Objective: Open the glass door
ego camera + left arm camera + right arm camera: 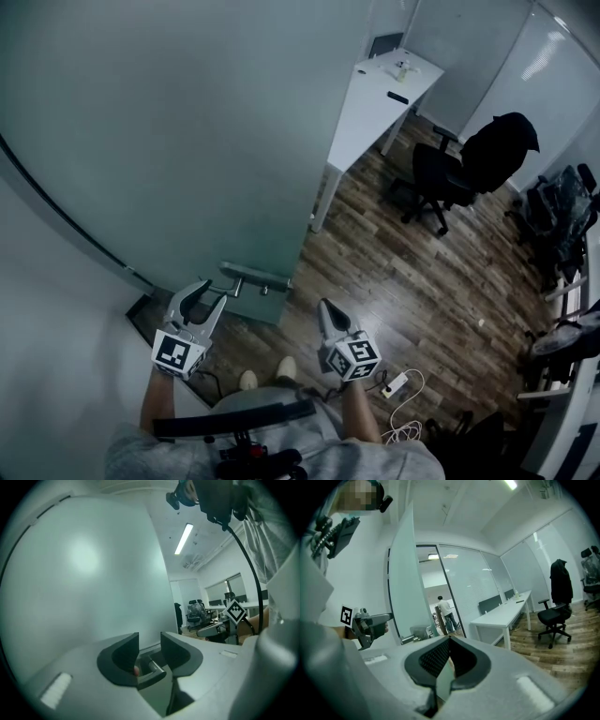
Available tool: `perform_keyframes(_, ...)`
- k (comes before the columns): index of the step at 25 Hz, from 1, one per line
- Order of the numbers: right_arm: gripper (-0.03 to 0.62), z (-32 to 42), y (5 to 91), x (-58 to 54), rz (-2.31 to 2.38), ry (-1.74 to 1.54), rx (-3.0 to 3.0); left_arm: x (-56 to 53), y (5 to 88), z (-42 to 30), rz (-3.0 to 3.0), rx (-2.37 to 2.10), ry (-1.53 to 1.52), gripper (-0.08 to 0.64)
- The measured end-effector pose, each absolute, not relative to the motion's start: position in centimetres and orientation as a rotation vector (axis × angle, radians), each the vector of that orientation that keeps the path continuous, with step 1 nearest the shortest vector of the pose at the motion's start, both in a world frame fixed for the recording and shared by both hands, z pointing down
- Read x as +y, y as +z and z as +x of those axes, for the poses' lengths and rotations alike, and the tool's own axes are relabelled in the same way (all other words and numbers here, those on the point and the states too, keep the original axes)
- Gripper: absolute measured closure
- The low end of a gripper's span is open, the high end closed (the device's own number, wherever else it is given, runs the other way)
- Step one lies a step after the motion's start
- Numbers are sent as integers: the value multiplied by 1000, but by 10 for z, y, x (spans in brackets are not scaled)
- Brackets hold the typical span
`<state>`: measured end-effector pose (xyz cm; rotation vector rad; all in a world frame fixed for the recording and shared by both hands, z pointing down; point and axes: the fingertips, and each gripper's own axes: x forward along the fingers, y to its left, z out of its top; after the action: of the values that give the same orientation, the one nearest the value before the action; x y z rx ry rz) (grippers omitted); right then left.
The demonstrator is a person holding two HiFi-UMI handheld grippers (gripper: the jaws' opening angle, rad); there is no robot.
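Left gripper (pixel 150 640): jaws parted, handle (pixel 153 666) showing in the gap, neither pad seen pressing on it. Right gripper (pixel 450 641): jaws pressed together, nothing between. Side by side in the head view, left one right at the handle's end, right one beside it and clear of the handle. Ahead, frosted glass door (pixel 187 122), handle near its free edge. Past that edge, desk (pixel 375 103) and chair (pixel 450 178) on wood floor (pixel 394 281).

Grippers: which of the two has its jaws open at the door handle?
The left gripper: its jaws stand apart, with the door handle showing in the gap. The right gripper is shut, empty, away from the handle.
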<state>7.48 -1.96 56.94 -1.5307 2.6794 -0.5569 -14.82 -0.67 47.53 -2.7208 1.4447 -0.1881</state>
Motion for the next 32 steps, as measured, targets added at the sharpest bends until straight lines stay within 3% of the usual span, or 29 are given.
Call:
perform_keyframes(16,591,82,561,-7,-1566,-554,2643,23,480,-149,-2722,1556,-127,544)
perform_keyframes(32,591,78,557,-3,-1553,-509,2647,26,487,-151,-2704,1543,-177,555)
